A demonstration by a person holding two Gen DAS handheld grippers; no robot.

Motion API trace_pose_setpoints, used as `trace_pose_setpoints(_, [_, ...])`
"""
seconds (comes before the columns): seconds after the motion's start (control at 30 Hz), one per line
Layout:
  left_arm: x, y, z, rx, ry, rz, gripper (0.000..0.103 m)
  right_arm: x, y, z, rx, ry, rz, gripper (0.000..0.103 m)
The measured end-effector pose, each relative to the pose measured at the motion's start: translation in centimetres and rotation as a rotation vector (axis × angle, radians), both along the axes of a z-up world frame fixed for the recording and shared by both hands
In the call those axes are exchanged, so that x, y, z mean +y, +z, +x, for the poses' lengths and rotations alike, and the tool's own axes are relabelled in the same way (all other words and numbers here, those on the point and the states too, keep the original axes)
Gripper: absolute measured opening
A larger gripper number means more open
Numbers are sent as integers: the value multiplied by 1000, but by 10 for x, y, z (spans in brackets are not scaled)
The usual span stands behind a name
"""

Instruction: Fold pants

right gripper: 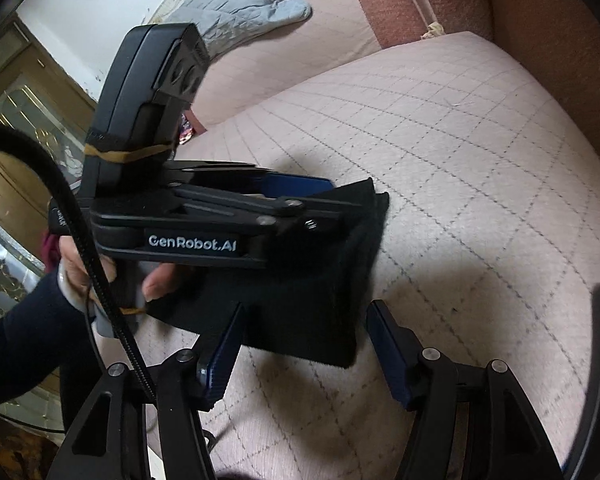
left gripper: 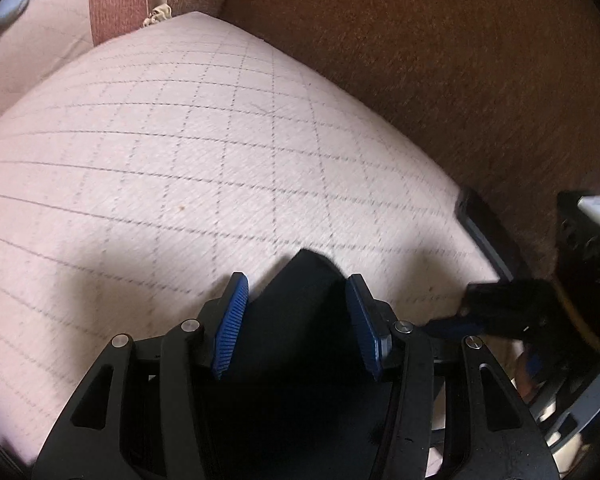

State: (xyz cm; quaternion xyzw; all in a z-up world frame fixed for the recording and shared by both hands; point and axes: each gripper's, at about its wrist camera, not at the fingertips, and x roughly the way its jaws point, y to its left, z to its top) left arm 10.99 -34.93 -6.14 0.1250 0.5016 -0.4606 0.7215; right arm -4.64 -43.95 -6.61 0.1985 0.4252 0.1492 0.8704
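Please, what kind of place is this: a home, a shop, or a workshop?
Most likely a living room in a home. The black pants lie on a sofa seat with a pink checked cover and a brown backrest. A grey quilt and a wooden cabinet with glass doors stand behind.

The black pants [right gripper: 300,300], folded into a compact stack, lie on the pink quilted sofa cover [right gripper: 460,160]; the left gripper [right gripper: 328,196] reaches over them from the left, a hand [right gripper: 100,272] on its handle; the right gripper [right gripper: 304,344], nearest, stands parted, nothing between its blue pads.
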Motion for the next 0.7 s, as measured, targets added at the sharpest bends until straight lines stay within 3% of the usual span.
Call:
trace_pose_setpoints(0.07, [-1, -2, 0, -1, 1, -15, 50, -2, -2, 3, 3, -2, 7, 50])
trace_pose_setpoints(0.13, [-5, -2, -5, -41, -21, -6, 50, -1, -4, 5, 9, -11, 6, 33])
trace_pose_setpoints(0.17, [-7, -2, -8, -64, -32, 2, 50, -2, -6, 7, 17, -18, 4, 31])
trace_pose_setpoints(0.3, [-15, -2, -14, -93, -84, 35, 58, -1, -4, 6, 19, -22, 21, 30])
trace_pose_setpoints(0.47, [-27, -5, -15, -95, -129, 70, 61, -2, -4, 2, 16, -11, 32, 30])
trace_pose_setpoints(0.53, [-34, -8, -20, -132, -146, 91, 61, -12, -7, 0, 16, -17, 61, 29])
trace_pose_setpoints(0.6, [-39, -9, -26, -163, -163, 92, 54, -11, -8, 0, 11, -14, 53, 19])
trace_pose_setpoints(0.67, [-41, -8, -26, -164, -162, 67, 32, -6, -6, 0, 9, 0, 37, 14])
trace_pose_setpoints(0.7, [-41, -7, -25, -157, -154, 54, 27, -4, -5, 0, 4, 5, 27, 13])
